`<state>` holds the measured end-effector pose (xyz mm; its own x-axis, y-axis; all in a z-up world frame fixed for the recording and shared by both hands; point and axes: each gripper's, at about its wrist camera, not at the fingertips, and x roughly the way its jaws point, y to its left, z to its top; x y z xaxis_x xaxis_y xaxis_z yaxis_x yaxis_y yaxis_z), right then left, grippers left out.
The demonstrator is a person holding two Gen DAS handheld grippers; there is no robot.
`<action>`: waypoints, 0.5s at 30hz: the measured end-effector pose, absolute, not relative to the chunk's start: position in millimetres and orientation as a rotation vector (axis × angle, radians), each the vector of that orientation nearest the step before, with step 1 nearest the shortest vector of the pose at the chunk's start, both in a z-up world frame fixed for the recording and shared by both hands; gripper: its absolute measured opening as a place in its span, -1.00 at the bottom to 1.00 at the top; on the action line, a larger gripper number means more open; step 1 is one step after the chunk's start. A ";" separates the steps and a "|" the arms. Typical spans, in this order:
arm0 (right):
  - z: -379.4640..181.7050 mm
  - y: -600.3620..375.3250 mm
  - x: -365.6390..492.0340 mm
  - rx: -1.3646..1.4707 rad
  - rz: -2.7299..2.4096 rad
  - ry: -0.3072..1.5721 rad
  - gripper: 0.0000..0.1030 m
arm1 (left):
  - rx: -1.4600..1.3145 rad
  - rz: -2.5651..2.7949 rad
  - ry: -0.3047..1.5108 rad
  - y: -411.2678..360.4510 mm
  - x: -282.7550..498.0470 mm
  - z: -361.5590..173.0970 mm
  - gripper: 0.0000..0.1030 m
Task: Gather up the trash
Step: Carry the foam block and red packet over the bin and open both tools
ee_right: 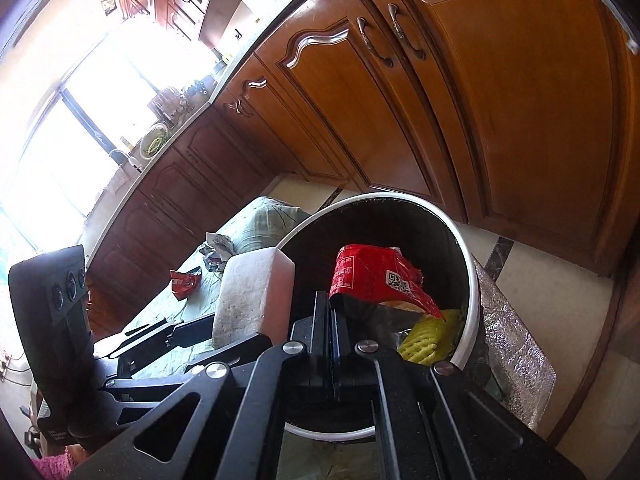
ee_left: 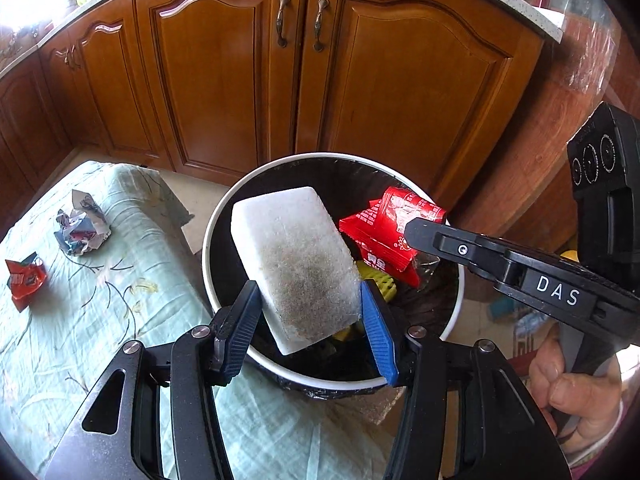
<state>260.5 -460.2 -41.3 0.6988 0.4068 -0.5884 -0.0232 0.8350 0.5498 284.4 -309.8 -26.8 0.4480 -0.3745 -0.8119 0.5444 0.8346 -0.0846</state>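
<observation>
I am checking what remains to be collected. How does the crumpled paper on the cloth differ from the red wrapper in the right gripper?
The crumpled paper is white with coloured print; the red wrapper is red. The paper lies on the green cloth, untouched; the wrapper is pinched in the right gripper above the bin. Both are crumpled.

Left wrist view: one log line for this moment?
left gripper: shut on white foam block | right gripper: shut on red foil wrapper | both over black-lined white bin
</observation>
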 end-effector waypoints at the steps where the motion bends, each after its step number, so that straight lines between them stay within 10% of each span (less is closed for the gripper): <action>1: -42.7 -460.8 261.2 0.544 0.252 0.771 -0.99 | 0.201 -0.571 0.950 -310.6 285.1 -27.9 -0.01; 11: -48.3 -467.8 267.4 0.595 0.251 0.794 -0.82 | 0.215 -0.563 0.973 -313.2 281.4 -34.3 0.18; 15: -48.6 -470.9 263.7 0.613 0.248 0.784 -0.47 | 0.198 -0.559 0.970 -305.8 278.0 -34.5 0.28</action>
